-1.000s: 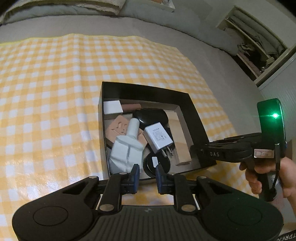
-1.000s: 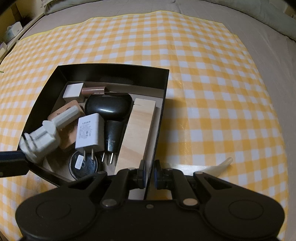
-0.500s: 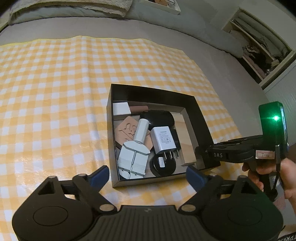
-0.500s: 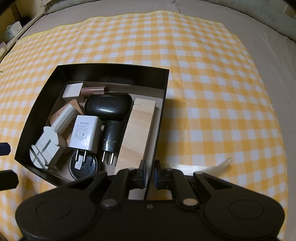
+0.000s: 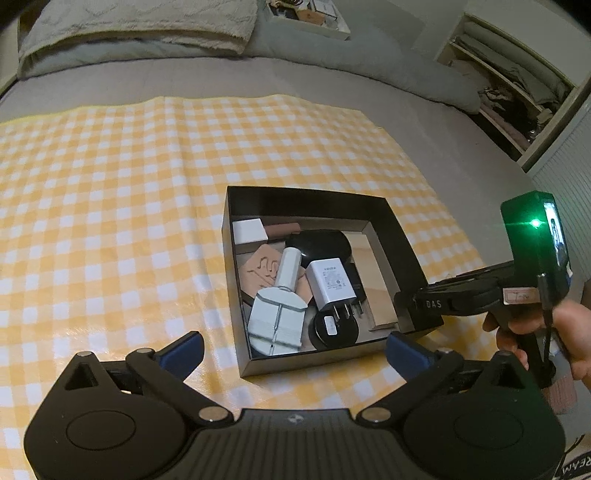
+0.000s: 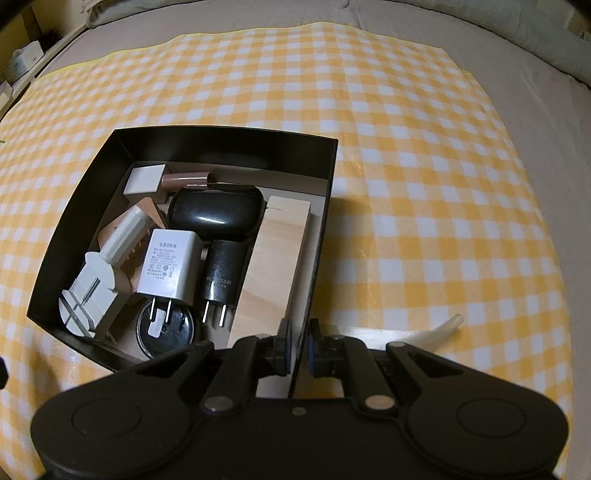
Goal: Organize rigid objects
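My left gripper point(image 5: 293, 349) is spread wide with nothing between its blue pads, held just short of the near wall of the black box point(image 5: 399, 236). My right gripper point(image 6: 299, 349) is pinched almost closed on the box's right wall point(image 6: 325, 229), one pad inside and one outside.

The box sits on the yellow checked cloth point(image 5: 110, 206), and everything I am sorting lies inside it. The white watch tool point(image 5: 277, 317) lies at the near left, its long axis running near to far, broad head toward me and round handle pointing away and slightly right. The wooden block point(image 6: 273, 266) lies along the right wall, also lengthwise near to far.

I count two chargers: one white charger point(image 5: 330, 282) and one black charger point(image 6: 221, 275), both with prongs pointing toward me. There is one black oval case point(image 6: 216, 218), one round black disc point(image 6: 164, 326), one white cube point(image 6: 144, 179), one brown tube point(image 6: 186, 181) lying crosswise at the far end, and one tan embossed piece point(image 5: 264, 267) under the tool's handle.

Only the right wrist view shows a pale curved piece point(image 6: 436, 332) lying on the cloth outside the box, to its right. Only the left wrist view shows my right hand point(image 5: 546, 336) on its handle, the green light point(image 5: 533, 223) on it, the pillow point(image 5: 140, 26) and the open closet point(image 5: 506, 77).
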Available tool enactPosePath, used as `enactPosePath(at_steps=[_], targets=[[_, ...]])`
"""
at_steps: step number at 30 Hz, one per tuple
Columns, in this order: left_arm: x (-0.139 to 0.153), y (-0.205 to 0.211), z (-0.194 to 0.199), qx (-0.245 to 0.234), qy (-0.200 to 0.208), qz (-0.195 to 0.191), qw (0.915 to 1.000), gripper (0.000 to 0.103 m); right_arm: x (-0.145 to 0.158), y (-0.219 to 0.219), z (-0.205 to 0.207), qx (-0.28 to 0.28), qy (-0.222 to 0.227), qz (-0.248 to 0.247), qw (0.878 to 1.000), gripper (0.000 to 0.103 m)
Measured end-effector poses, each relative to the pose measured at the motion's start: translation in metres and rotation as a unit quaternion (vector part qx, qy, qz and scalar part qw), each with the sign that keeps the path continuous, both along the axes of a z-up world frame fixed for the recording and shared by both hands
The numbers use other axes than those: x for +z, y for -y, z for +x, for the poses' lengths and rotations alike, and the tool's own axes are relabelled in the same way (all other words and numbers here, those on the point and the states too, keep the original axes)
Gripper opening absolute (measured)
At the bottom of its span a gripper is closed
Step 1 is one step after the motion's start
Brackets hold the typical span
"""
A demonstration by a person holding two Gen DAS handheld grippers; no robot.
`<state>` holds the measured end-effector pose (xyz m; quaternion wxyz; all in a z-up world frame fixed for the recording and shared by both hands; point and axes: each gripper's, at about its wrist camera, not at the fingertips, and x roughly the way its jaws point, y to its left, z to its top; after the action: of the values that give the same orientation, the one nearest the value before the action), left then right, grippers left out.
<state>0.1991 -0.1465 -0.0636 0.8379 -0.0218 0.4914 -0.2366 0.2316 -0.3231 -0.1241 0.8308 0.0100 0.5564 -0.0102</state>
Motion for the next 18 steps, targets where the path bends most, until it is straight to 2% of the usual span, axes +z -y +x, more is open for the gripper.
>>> enactPosePath(at_steps=[3,4,9,14,18], targets=[[0.005,-0.003,-0.006,-0.003,0.011,0.003,0.9999,0.103,0.007,0.0,-0.003,-0.004,0.012,0.0,1.0,0.013],[0.007,-0.005,-0.008,-0.001,0.017,0.006,0.9998,0.103,0.012,0.001,-0.005,-0.005,0.02,0.001,1.0,0.017],[0.021,-0.019,-0.021,0.029,0.052,0.023,0.998,0.103,0.052,0.007,-0.028,-0.006,0.081,0.023,0.996,0.029],[0.04,-0.034,-0.035,0.062,0.088,0.036,0.9936,0.103,0.089,0.011,-0.062,-0.011,0.142,0.032,0.989,0.051],[0.056,-0.044,-0.052,0.062,0.12,0.028,0.9905,0.103,0.115,0.012,-0.094,-0.015,0.187,0.039,0.982,0.062]])
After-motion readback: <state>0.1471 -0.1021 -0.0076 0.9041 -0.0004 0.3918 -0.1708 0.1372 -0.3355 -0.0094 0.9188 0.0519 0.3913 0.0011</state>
